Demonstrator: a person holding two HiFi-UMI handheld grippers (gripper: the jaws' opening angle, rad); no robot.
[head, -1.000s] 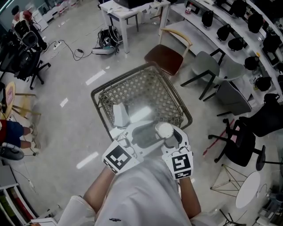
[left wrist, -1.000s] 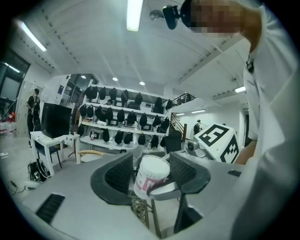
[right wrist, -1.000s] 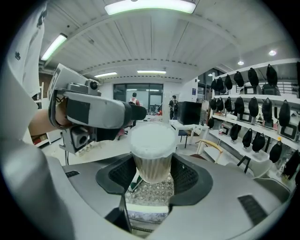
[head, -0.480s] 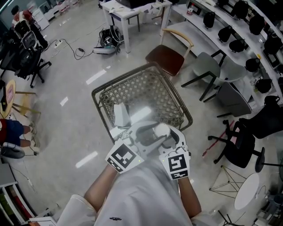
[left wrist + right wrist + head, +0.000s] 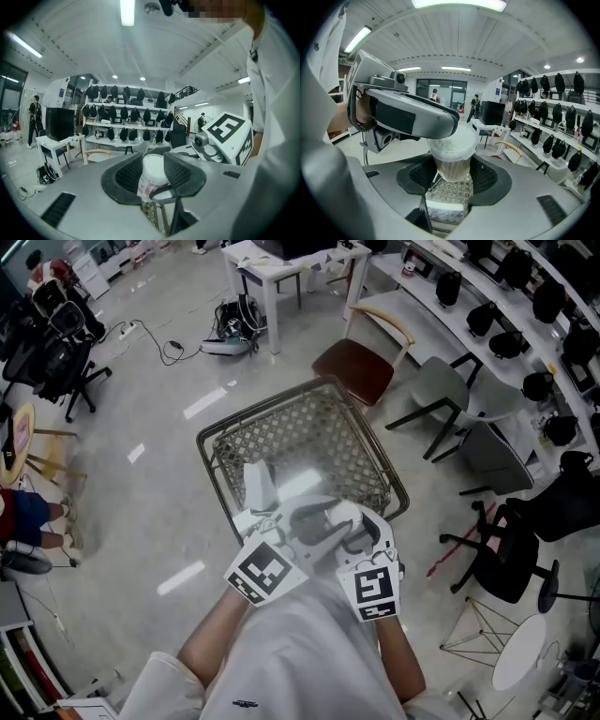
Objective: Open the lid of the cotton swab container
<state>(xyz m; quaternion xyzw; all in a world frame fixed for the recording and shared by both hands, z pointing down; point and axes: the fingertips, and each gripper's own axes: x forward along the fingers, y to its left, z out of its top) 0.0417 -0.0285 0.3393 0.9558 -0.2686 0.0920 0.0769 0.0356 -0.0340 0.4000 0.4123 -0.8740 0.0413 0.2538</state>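
The cotton swab container (image 5: 343, 515) is a small clear tub with a white lid (image 5: 153, 167), held in the air over the wire-mesh table (image 5: 281, 432). My right gripper (image 5: 451, 174) is shut on the tub's body (image 5: 451, 165), one pad on each side. My left gripper (image 5: 152, 177) reaches in from the left. Its jaws are closing around the lid, and the pads look to be touching the lid's sides. One of its fingers (image 5: 433, 123) lies across the lid's near top in the right gripper view. In the head view both grippers meet close to my chest.
A white box (image 5: 258, 486) stands on the mesh table just beyond the grippers. A brown-seated chair (image 5: 352, 367) and grey chairs (image 5: 450, 381) stand past the table's far right. A white table (image 5: 281, 259) and shelves of black helmets (image 5: 525, 296) are farther off.
My left gripper has moved right, up to the container, and its jaws have narrowed around the lid. The right gripper still holds the tub and has drifted slightly left.
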